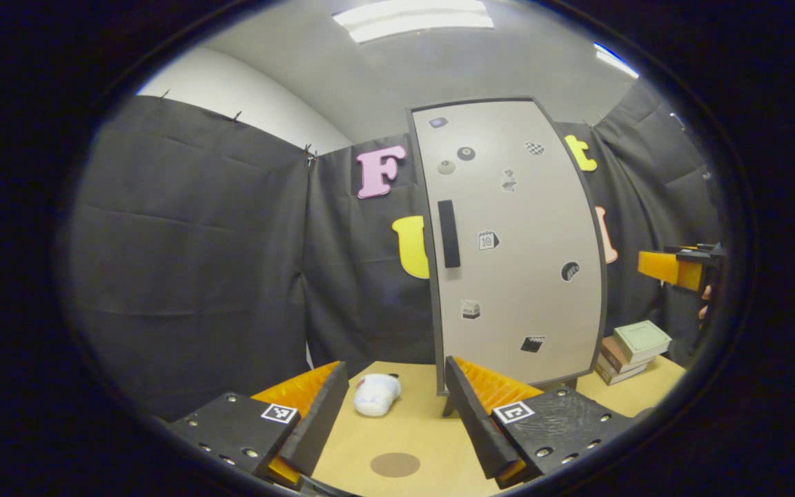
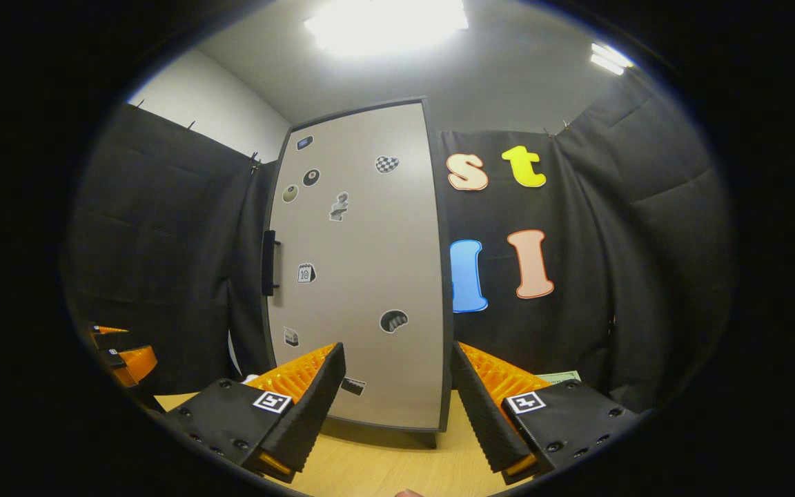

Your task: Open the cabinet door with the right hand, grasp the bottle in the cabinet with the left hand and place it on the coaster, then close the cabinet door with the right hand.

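Door (image 2: 359,276) is shut, so the bottle sits hidden inside. Right tool (image 2: 397,407) hangs wide open, empty, facing the door with its handle (image 2: 269,262) far left. Left tool (image 1: 394,421) waits open, empty, above the coaster (image 1: 395,464) on the desk (image 1: 432,428).

Cabinet (image 1: 515,241) upright toward the table's (image 1: 425,428) back edge, tall, pale grey, dark-framed. Door (image 2: 363,269) shut, dotted with small stickers, a dark vertical handle (image 1: 448,233) near its left edge. Coaster (image 1: 395,464) flat near the table's front edge: a round brown disc, bare, well apart from the cabinet.
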Demonstrator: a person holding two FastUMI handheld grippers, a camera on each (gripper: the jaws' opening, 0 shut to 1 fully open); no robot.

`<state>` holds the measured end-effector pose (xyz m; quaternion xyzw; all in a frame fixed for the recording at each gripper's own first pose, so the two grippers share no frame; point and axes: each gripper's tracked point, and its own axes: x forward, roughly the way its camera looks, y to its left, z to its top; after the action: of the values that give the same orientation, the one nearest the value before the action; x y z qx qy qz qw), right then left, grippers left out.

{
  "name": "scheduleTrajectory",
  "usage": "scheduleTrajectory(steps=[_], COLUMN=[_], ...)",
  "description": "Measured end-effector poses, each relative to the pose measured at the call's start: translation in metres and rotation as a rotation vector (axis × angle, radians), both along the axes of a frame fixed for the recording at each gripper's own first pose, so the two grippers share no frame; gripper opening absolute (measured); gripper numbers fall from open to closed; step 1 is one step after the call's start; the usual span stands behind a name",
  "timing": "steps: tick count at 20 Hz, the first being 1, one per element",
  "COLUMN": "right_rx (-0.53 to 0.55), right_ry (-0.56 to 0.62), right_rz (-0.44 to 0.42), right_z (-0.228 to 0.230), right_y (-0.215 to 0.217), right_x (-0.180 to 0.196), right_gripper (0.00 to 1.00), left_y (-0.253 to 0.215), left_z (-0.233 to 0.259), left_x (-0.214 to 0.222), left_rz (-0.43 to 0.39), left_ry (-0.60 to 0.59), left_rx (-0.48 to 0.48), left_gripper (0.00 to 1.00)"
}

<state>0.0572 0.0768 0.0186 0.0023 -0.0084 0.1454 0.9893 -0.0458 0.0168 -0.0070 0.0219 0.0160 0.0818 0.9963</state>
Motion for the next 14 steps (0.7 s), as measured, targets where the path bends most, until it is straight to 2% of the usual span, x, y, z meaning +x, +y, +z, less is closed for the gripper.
scheduleTrajectory(steps=[10, 14], right_rx=[0.020, 0.046], right_ry=[-0.035, -0.048], right_rz=[0.068, 0.093], right_z=[0.044, 0.062], right_y=[0.122, 0.168], right_x=[0.054, 0.068], right_gripper=[0.95, 0.96], left_y=[0.139, 0.172], left_z=[-0.003, -0.017], left_x=[-0.002, -0.006], left_rz=[0.130, 0.160], left_ry=[-0.026, -0.011], left_rx=[0.004, -0.004], left_gripper=[0.85, 0.86])
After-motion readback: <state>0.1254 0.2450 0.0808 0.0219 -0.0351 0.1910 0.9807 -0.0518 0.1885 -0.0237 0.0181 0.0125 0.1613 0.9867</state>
